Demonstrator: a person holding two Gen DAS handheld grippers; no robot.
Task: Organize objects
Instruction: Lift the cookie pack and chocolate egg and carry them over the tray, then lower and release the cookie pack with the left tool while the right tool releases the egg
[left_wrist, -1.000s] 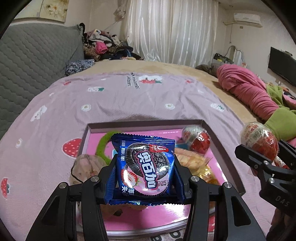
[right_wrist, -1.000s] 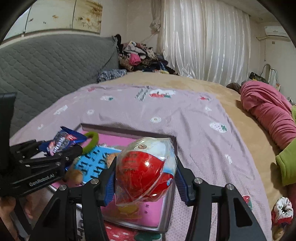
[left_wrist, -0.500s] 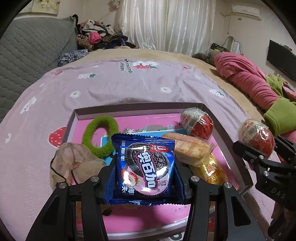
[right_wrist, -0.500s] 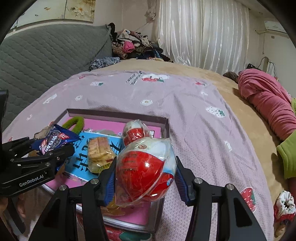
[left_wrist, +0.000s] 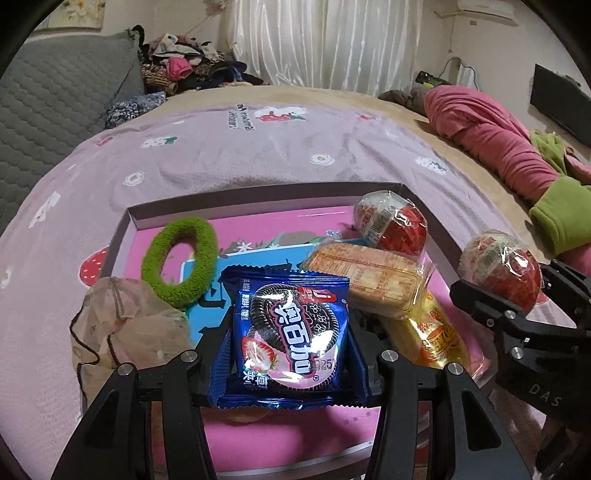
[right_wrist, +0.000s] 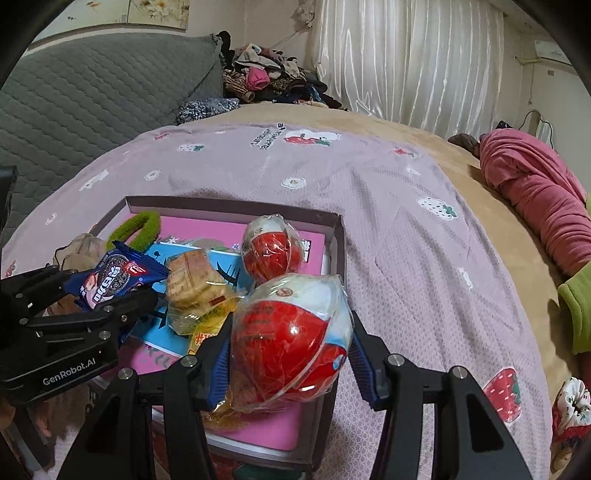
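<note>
The left gripper (left_wrist: 291, 354) is clamped on a blue cookie packet (left_wrist: 290, 332), its pads pressing the packet's two side edges, and the right gripper (right_wrist: 290, 354) is clamped the same way on a red-and-white wrapped egg (right_wrist: 288, 332). Both things hang over the near part of a shallow box (left_wrist: 258, 192) with a pink floor that lies on the lilac bedspread (left_wrist: 258, 147). The packet stands on edge with its long axis running from 6 toward 12 o'clock in the left wrist view, and the bare pink floor lies straight beneath it at 6 o'clock, so the left hand seems the better placed to set down first. From the packet outward: a cracker pack (left_wrist: 369, 280) sits just beside it at 2 o'clock, a yellow wrapped snack (left_wrist: 436, 336) at 3 o'clock, a second wrapped egg (left_wrist: 391, 229) farther out at 1 o'clock near the box's far right corner, a green hair ring (left_wrist: 181, 262) at 10 o'clock, and a crumpled beige pouch (left_wrist: 125, 321) at 9 o'clock, draped over the left wall. In the right wrist view the held egg hangs over the box's near right corner, its long axis tilted toward 1 o'clock, with the other egg at 12 o'clock and the right wall (right_wrist: 338, 258) close at 1 o'clock. The free floor for it looks to be below and slightly toward 7 o'clock, so a small inward shift would probably keep it off the wall.
</note>
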